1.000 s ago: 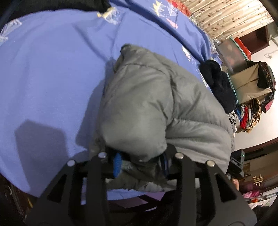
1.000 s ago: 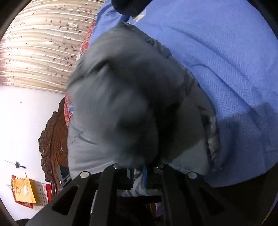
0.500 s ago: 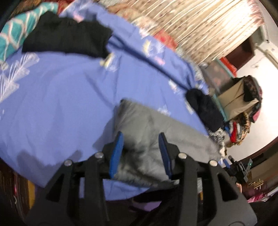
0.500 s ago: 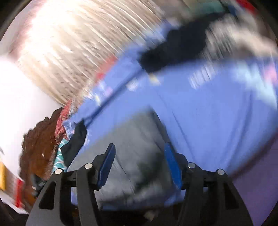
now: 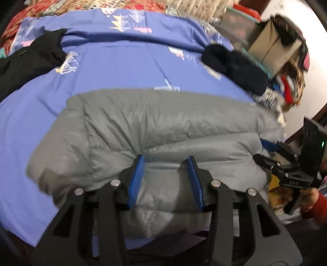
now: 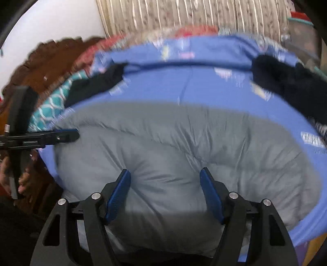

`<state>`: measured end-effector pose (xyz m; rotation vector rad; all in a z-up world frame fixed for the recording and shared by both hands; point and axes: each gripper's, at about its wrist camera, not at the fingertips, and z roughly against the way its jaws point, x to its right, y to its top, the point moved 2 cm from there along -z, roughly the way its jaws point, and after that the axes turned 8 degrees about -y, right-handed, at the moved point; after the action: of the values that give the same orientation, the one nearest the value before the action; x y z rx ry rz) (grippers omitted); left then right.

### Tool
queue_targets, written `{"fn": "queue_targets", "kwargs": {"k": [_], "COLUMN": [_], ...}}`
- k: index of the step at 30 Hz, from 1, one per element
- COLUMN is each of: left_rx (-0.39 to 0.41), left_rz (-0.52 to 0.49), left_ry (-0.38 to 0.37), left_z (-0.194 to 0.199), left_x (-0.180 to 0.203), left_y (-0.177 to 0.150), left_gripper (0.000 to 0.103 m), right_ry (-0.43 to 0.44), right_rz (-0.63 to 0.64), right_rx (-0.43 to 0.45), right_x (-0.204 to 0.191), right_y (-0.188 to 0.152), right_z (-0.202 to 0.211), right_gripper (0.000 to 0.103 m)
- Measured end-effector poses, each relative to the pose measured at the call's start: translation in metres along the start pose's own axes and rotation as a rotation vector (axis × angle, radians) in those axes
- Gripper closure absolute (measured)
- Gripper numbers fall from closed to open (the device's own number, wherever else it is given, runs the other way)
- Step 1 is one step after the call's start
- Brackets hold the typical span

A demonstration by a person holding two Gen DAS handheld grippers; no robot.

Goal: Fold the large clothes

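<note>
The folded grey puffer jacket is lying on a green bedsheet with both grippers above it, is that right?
Not quite: the bedsheet is blue, not green, as the left wrist view shows. The folded grey puffer jacket does lie on it, with the left gripper and right gripper above it.

Blue bedsheet (image 5: pixel 114 67) with pale printed patterns, spread over the bed. Black garment (image 5: pixel 30 57) at the sheet's far-left part, lying on it. Dark fuzzy garment (image 5: pixel 235 63) on the sheet's far-right edge. Red patterned quilt (image 5: pixel 40 8) beyond the sheet's far edge. Teal lattice-print cloth (image 6: pixel 49 108) just left of the sheet. Carved wooden headboard (image 6: pixel 51 57) left of the sheet, against a white wall. Striped curtain (image 6: pixel 184 14) behind the sheet. Cardboard box (image 5: pixel 271 49) and a heap of mixed clothes (image 5: pixel 290 90) right of the sheet.
</note>
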<state>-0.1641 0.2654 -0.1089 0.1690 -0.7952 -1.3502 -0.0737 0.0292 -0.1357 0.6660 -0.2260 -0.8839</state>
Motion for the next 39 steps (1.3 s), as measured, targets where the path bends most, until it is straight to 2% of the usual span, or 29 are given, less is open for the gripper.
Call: {"fn": "queue_targets", "kwargs": {"k": [2, 8, 12, 25, 30, 35, 39], "left_rx": [-0.012, -0.021, -0.036, -0.042, -0.044, -0.045, -0.048], "left_rz": [-0.022, -0.096, -0.115, -0.14, -0.14, -0.141, -0.141], "left_ry": [0.026, 0.096, 0.138, 0.191, 0.192, 0.196, 0.199], "left_z": [-0.01, -0.035, -0.043, -0.05, -0.051, -0.051, -0.052], "left_x": [-0.001, -0.002, 0.0, 0.006, 0.007, 0.008, 0.009], "left_y": [-0.007, -0.019, -0.021, -0.026, -0.026, -0.027, -0.026], "left_gripper": [0.061, 0.061, 0.061, 0.061, 0.06, 0.06, 0.06], "right_ry": [0.008, -0.036, -0.039, -0.044, -0.028, -0.012, -0.097], "right_rz": [-0.03, 0.012, 0.017, 0.039, 0.023, -0.032, -0.093], "right_rx": [-0.003, 0.047, 0.034, 0.01, 0.001, 0.109, 0.208], "right_x": [0.004, -0.005, -0.008, -0.01, -0.008, 0.01, 0.041], "right_y": [-0.007, -0.024, -0.024, -0.024, -0.017, -0.004, 0.008], "right_z": [-0.008, -0.029, -0.038, -0.041, -0.021, 0.027, 0.058], "right_gripper": [0.011, 0.011, 0.011, 0.011, 0.011, 0.01, 0.009]}}
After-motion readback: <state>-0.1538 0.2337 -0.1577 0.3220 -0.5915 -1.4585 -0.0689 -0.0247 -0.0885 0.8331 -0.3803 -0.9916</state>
